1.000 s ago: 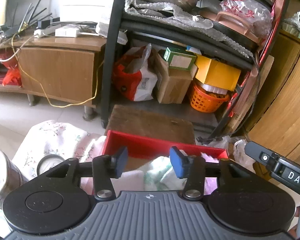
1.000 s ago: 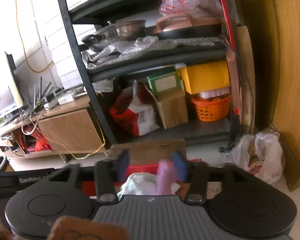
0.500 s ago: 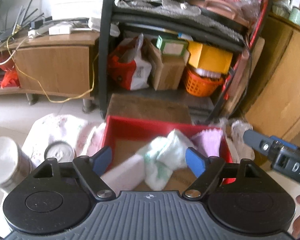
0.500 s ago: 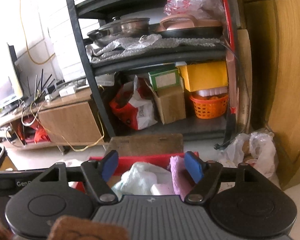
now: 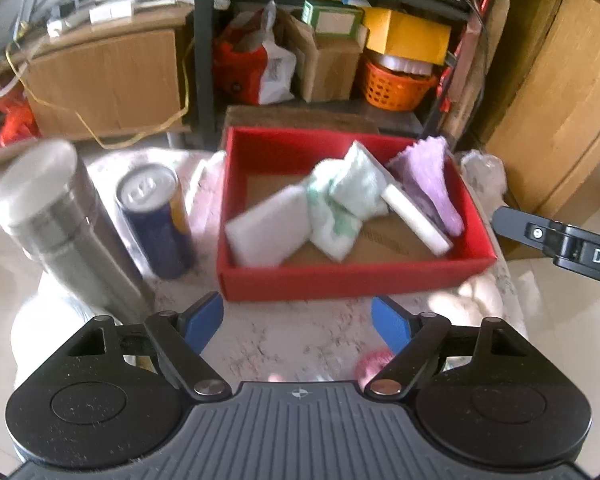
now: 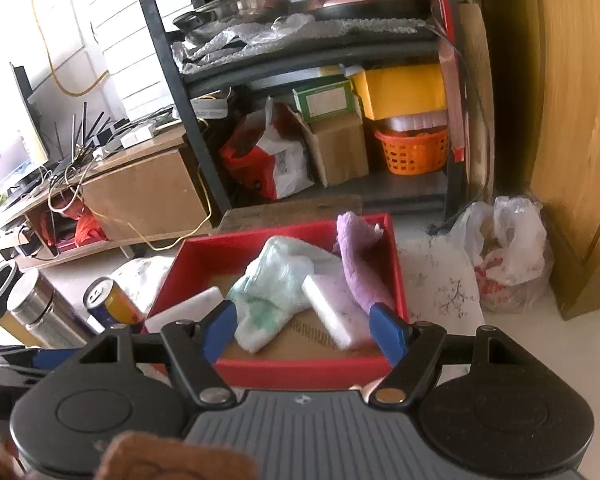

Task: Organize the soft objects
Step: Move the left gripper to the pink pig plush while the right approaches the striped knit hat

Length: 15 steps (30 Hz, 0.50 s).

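A red box [image 5: 352, 280] [image 6: 300, 370] stands on a floral cloth. In it lie two white sponges [image 5: 270, 230] [image 6: 334, 310], a pale green-and-white cloth [image 5: 342, 204] [image 6: 272, 284] and a purple cloth [image 5: 430, 184] [image 6: 358, 260]. My left gripper [image 5: 298, 326] is open and empty, pulled back in front of the box's near wall. My right gripper [image 6: 304, 330] is open and empty, above the box's near edge. A pink blurred thing [image 5: 374, 362] lies on the cloth by the left gripper's right finger.
A steel flask [image 5: 66, 224] and a blue-and-yellow can [image 5: 154, 218] [image 6: 110, 300] stand left of the box. A black shelf rack [image 5: 204, 52] with boxes and an orange basket [image 5: 396, 82] stands behind. A wooden cabinet [image 6: 572, 120] and a plastic bag [image 6: 508, 248] are at the right.
Both grippers opened from nearly shut and pulled back from the box. The purple cloth and the sponges now lie loose inside it. The left view drew back, showing the flask and can.
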{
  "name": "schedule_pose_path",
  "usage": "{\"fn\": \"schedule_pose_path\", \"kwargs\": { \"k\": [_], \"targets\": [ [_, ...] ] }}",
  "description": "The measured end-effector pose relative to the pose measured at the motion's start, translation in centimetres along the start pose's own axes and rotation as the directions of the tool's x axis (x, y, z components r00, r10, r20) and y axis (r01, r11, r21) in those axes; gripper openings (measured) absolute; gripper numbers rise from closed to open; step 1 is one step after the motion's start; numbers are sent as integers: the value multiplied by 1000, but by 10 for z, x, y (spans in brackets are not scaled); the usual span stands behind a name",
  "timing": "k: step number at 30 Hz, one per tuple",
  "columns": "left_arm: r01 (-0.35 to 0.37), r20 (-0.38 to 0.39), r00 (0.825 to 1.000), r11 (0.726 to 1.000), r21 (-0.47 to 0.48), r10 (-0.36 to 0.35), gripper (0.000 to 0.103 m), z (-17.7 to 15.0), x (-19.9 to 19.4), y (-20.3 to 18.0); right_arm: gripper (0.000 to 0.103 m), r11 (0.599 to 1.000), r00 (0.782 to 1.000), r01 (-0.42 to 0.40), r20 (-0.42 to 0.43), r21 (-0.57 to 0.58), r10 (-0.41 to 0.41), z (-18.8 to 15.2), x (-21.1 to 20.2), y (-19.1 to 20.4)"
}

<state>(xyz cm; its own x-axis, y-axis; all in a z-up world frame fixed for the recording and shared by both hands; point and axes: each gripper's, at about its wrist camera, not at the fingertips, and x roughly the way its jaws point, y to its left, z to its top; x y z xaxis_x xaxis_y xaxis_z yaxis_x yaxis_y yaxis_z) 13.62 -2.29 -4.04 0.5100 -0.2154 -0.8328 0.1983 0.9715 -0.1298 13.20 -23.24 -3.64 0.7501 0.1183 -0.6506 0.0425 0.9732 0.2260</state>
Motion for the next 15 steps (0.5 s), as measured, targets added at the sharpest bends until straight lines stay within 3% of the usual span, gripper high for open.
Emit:
{"fn": "schedule_pose_path", "kwargs": {
  "k": [9, 15],
  "targets": [
    [0, -33, 999, 1000, -23, -1, 80, -17, -4, 9, 45, 999, 994, -19, -106, -32, 16, -28, 7, 7],
    [27, -82, 996, 998, -50, -31, 80, -53, -18, 17, 45, 997, 991, -30, -135, -68, 21, -47, -1, 11]
  ]
}}
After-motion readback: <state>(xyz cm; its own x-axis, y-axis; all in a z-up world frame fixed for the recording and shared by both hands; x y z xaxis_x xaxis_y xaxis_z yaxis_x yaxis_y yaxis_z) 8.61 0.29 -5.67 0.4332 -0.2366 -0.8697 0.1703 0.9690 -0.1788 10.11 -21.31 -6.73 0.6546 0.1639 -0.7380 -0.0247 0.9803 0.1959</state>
